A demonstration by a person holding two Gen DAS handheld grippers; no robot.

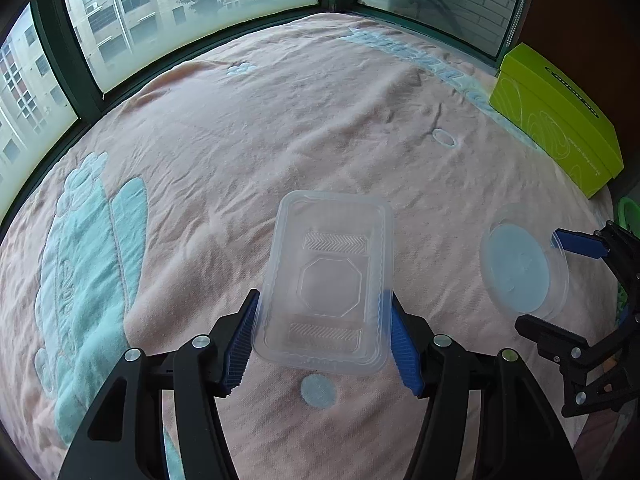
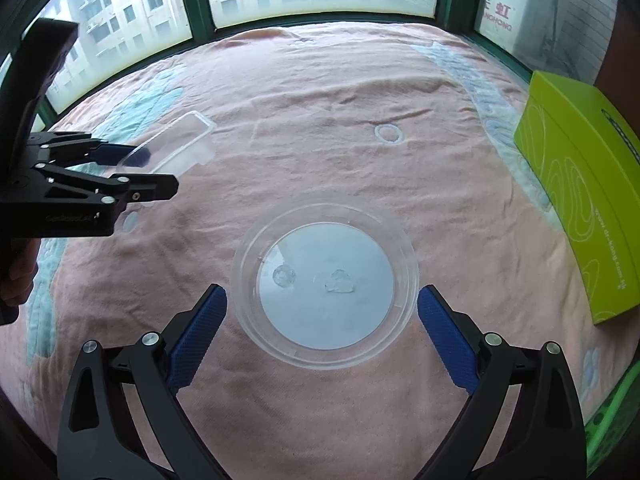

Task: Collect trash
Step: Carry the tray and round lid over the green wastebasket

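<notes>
A: How are the two grippers posed?

B: Both are angled steeply down at the blanket (image 1: 280,128). The left gripper (image 1: 324,320) is clamped on the tray (image 1: 328,280): its blue ribbed pads (image 1: 402,344) are pressed against the tray's long sides near the end closest to the camera. The tray is seen tilted in the right wrist view, its far end toward the blanket; whether that end touches cannot be told. A hand (image 2: 16,276) is glimpsed behind that gripper.

A: And the right gripper?

B: The right gripper (image 2: 322,308) is held with its fingers wide apart, one to either side of the lid (image 2: 324,280). A small gap is seen between each pad and the lid's rim, so nothing is gripped.

A: Materials and shapes?

B: The tray is clear thin plastic, rectangular with rounded corners, an octagon and chevron strips embossed in its base. The lid is a clear round disc with a raised rim, lying flat on the blanket to the right of the tray; droplets are seen on it. The blanket is pink, creased, with pale teal patterns.

A: Edges and free room?

B: Beyond the tray, open blanket is seen up to the green-framed windows (image 1: 192,8). A lime-green box (image 2: 580,216) is set well to the right of the lid, at the blanket's edge.
</notes>
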